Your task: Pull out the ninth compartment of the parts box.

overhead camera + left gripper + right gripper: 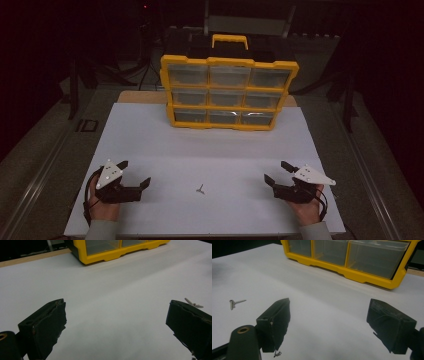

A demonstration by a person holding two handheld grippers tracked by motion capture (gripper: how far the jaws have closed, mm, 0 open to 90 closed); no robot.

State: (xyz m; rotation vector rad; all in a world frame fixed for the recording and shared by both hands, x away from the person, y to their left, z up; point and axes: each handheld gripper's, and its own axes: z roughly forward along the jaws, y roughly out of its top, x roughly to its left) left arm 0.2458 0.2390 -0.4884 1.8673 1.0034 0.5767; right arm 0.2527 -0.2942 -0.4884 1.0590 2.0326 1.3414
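Note:
A small metal screw [200, 189] lies on the white table sheet [210, 145], between my two grippers. It also lies just past the right jaw in the left gripper view as the screw [193, 303], and at far left in the right gripper view as the screw [235, 302]. My left gripper [134, 174] rests at the near left, open and empty, seen up close as the left gripper [116, 315]. My right gripper [278, 172] rests at the near right, open with nothing between its jaws, seen up close as the right gripper [328, 312].
A yellow organiser case [227, 90] with clear drawers and a handle stands tilted up at the back middle of the sheet. Its lower edge shows as the case [112, 250] and the case [352, 257]. The surroundings beyond the table are dark.

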